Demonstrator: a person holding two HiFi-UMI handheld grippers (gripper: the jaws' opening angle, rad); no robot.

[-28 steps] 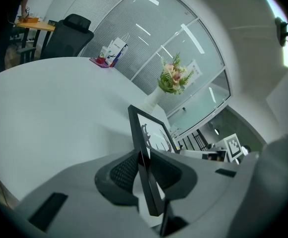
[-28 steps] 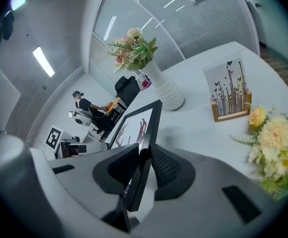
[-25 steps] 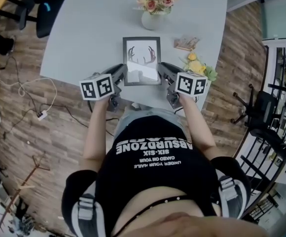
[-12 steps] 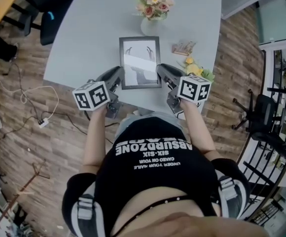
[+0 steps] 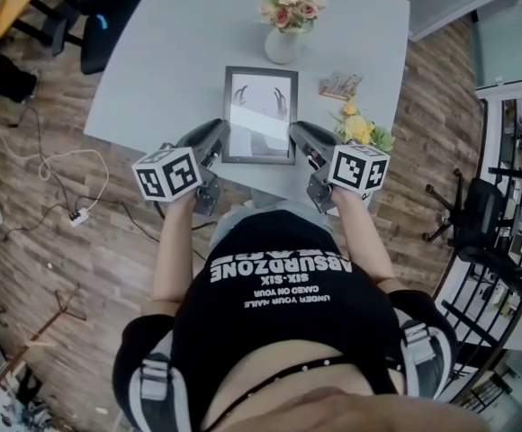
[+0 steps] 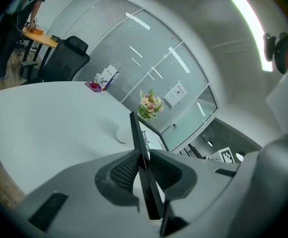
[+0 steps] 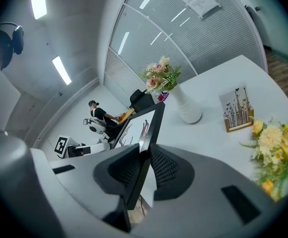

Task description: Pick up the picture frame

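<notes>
The picture frame (image 5: 261,106) sits over the desk (image 5: 162,52), its left edge clamped in the left tongs (image 5: 220,133) and its right edge in the right tongs (image 5: 296,134), which have just closed further.

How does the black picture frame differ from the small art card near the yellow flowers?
The picture frame is larger, black-bordered; the art card is small, on a wooden base. The picture frame is clamped at its sides by the left gripper and the right gripper, whose fingers have just been closing on it; the art card stands untouched on the table. Both show dark drawings.
</notes>
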